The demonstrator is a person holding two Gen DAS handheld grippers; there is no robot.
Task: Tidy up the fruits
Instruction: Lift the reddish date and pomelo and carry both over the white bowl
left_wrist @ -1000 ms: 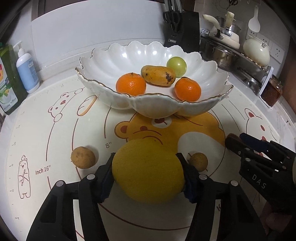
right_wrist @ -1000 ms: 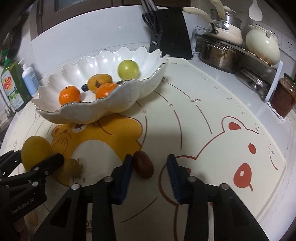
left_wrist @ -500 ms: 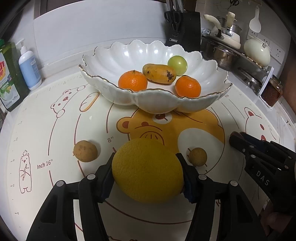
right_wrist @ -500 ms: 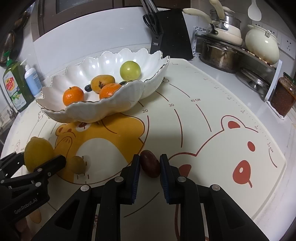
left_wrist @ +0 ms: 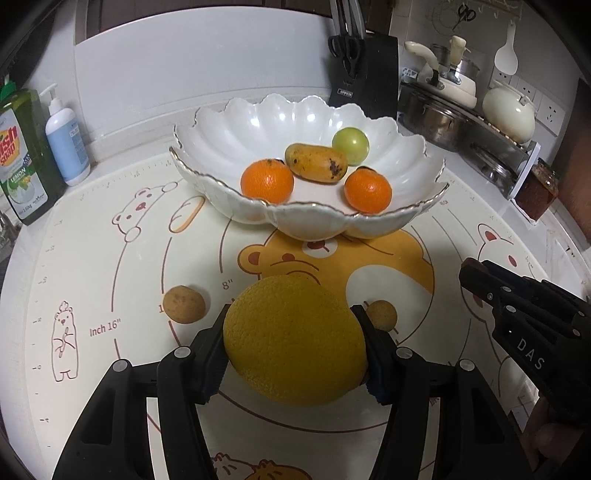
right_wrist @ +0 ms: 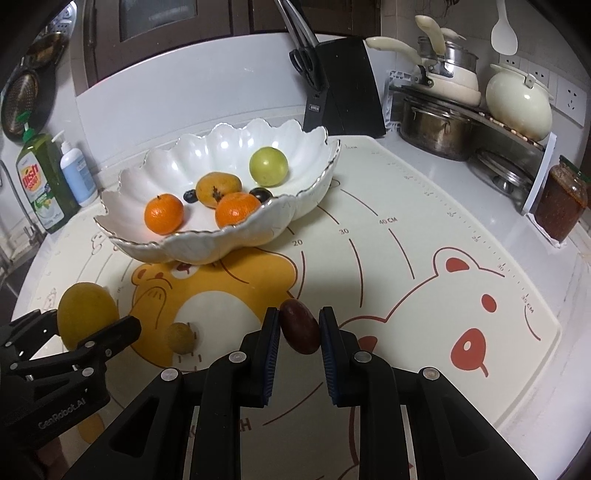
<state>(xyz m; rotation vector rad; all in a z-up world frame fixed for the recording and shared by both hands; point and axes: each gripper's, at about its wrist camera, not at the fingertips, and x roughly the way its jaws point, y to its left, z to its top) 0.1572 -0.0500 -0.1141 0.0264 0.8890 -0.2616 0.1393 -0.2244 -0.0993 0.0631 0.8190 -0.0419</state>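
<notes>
A white counter (right_wrist: 461,192) under a bear-print mat (right_wrist: 424,266); white backsplash (left_wrist: 203,74), dark cabinets (right_wrist: 184,33) above, 2 wall sockets (right_wrist: 570,98) at right. Dim light.

two low, close wrist views along the tongs toward the shared bowl (left_wrist: 310,221) (right_wrist: 207,243)

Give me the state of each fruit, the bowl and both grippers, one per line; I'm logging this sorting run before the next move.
Left gripper: shut on the lemon.
Right gripper: shut on the dark red fruit.
White bowl: upright on the mat, holding fruit.
Two oranges: in the bowl.
Mango: lying in the bowl.
Green fruit: in the bowl.
Two small brown fruits: loose on the mat.
</notes>
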